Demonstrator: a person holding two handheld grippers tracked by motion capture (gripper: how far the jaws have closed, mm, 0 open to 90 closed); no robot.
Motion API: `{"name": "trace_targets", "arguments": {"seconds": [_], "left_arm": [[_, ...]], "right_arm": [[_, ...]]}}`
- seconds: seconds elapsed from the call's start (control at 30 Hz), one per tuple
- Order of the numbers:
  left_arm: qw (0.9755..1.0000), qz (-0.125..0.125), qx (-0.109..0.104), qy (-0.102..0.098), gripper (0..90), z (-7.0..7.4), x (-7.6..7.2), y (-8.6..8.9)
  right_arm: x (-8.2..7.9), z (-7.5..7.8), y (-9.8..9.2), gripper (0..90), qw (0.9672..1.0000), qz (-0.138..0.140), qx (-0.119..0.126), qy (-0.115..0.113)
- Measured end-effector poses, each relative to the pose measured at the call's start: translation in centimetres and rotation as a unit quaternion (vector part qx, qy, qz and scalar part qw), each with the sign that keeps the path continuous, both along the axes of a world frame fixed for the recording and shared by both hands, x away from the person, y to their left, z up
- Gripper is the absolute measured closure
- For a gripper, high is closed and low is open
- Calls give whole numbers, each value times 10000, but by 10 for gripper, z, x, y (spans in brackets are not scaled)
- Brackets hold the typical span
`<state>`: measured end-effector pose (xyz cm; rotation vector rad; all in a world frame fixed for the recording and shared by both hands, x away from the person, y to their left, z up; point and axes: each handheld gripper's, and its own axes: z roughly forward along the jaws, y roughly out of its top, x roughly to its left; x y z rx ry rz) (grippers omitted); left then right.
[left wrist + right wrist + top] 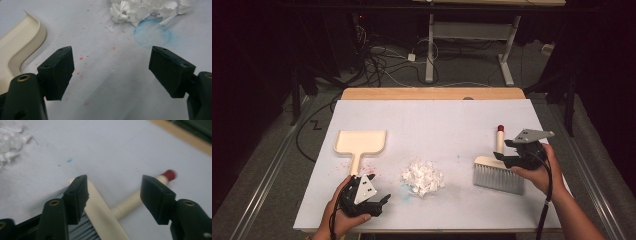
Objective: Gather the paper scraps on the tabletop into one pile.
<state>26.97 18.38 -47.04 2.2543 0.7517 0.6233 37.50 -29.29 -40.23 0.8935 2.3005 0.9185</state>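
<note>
Right gripper hovered over the cream hand brush with grey bristles and red-tipped handle at the table's right, jaws apart, nothing gripped. Left gripper, jaws wide and empty, sat near the cream plastic dustpan and white paper scraps.

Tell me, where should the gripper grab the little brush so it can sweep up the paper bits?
Probably the thin round handle, not the wide head. It lies flat on the table, pointing away from the person, with its red tip at the far end. The right gripper, open above the brush, could come straight down with one jaw on each side of the handle, close to the head for better control.
</note>
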Motion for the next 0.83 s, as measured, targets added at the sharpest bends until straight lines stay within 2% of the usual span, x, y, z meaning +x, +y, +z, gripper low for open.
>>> {"name": "trace_targets", "arguments": {"seconds": [0.07,0.13,0.23,0.37,0.43,0.5,0.67,0.83], "left_arm": [[10000,-3,-25,-32,193,1,-3,0],[10000,-1,-23,-45,193,1,-5,1],[10000,7,-73,-40,192,2,-8,2],[9999,-1,-76,-92,191,3,-8,2],[9999,16,-61,-90,191,3,-7,1],[10000,22,-33,-90,191,3,-6,1],[9999,13,63,-97,189,1,-5,-2],[9999,39,48,-101,186,2,-2,-2]], "right_arm": [[-16,-1,-2,329,9992,-31,121,-387],[-33,-1,-5,296,9975,23,227,-673],[-58,-4,-7,270,9945,6,467,-933],[-85,-12,-11,244,9906,23,588,-1238],[-90,-14,-13,243,9896,-54,668,-1272],[-92,-16,-13,237,9897,-54,641,-1280],[-89,-17,-13,237,9888,-102,615,-1355],[-89,-18,-14,232,9887,-152,575,-1375]]}}
